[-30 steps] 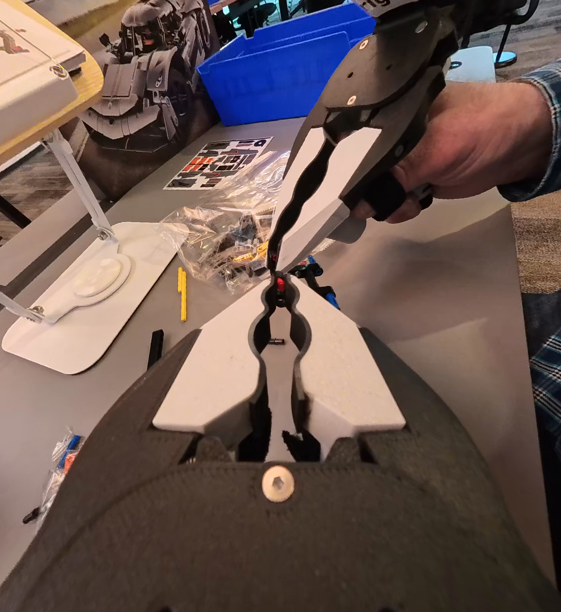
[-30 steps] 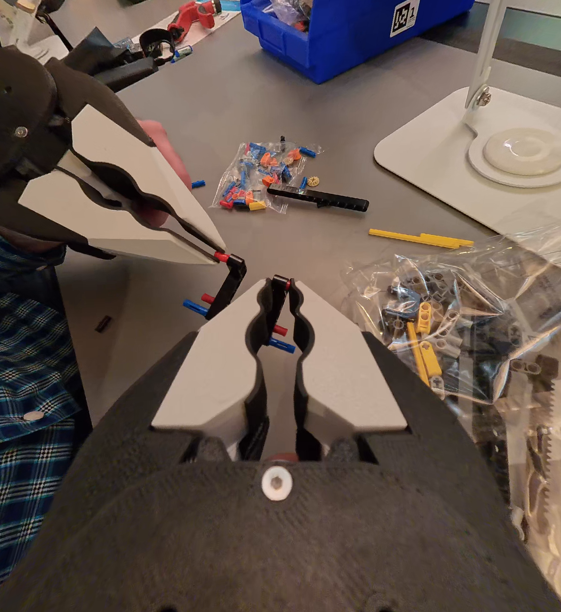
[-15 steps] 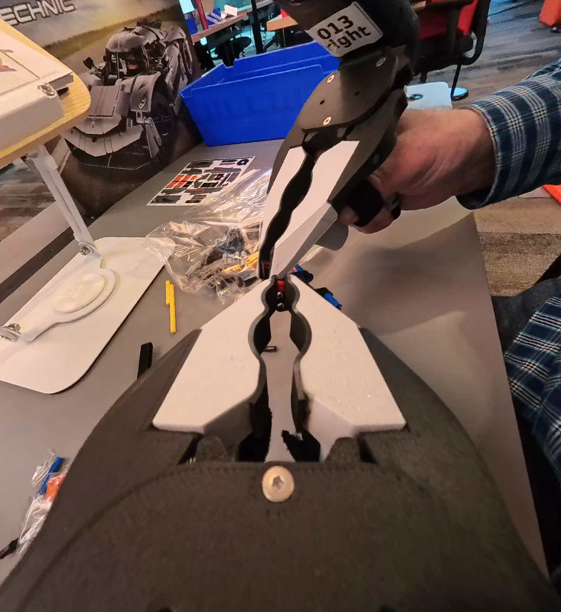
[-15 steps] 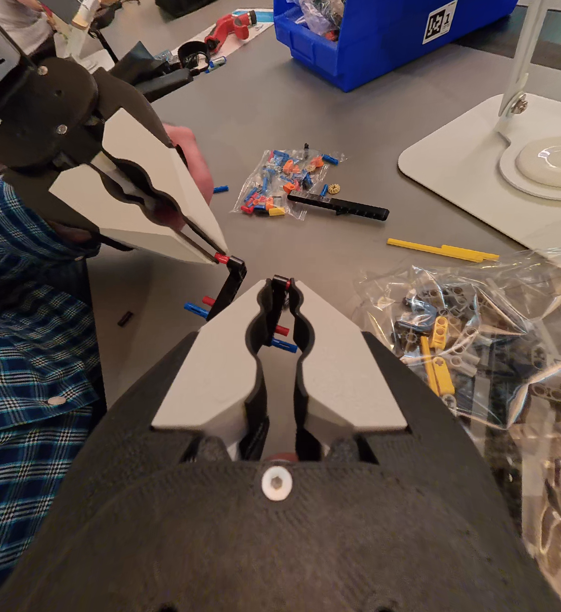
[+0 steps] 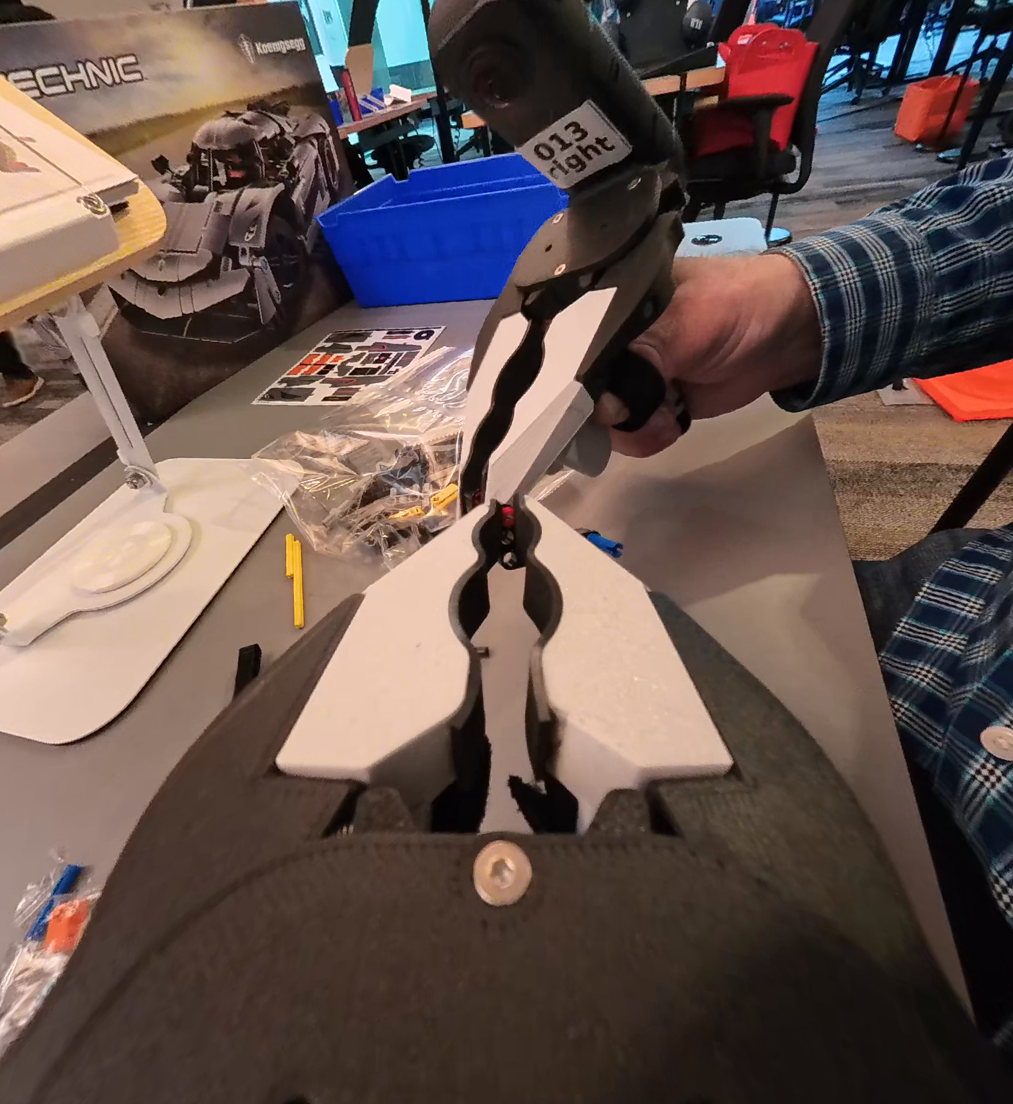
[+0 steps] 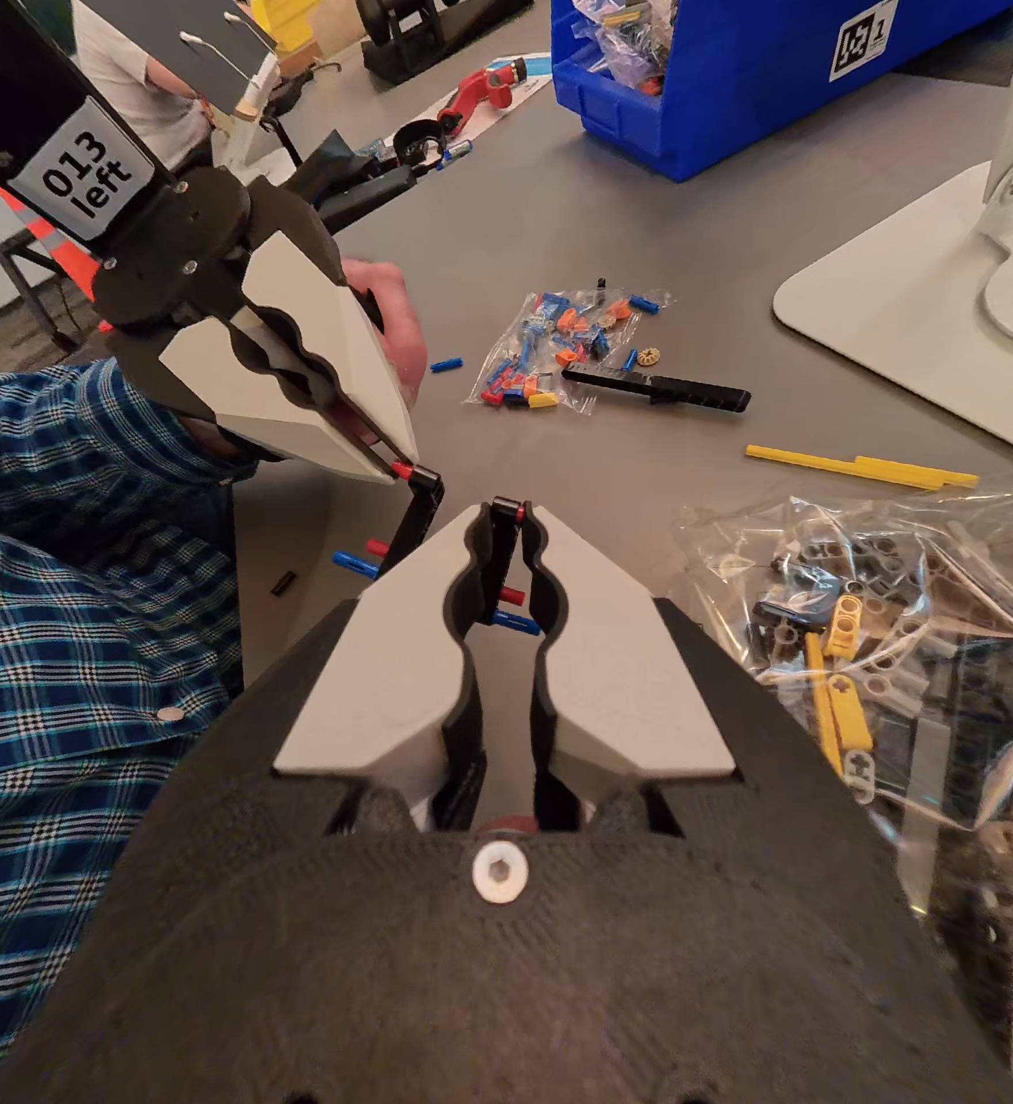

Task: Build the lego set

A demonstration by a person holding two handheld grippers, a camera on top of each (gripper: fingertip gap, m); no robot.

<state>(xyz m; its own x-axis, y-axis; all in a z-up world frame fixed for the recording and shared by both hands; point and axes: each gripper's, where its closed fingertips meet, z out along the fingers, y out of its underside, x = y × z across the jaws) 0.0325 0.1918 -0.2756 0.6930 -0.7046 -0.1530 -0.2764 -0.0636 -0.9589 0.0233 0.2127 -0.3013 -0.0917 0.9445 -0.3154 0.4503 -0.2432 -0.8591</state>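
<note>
Joining step: the left tool (image 6: 411, 472) is clenching the red pin atop one black beam (image 6: 417, 517), and the right tool (image 6: 507, 508) is clenching a second black beam (image 6: 495, 567); both are hanging just apart above the bench (image 6: 551, 227). Next, judging by the pins, the beams need aligning and pressing together. The right wrist view is showing both beams; the left wrist view is hiding them behind the fingertips.
</note>
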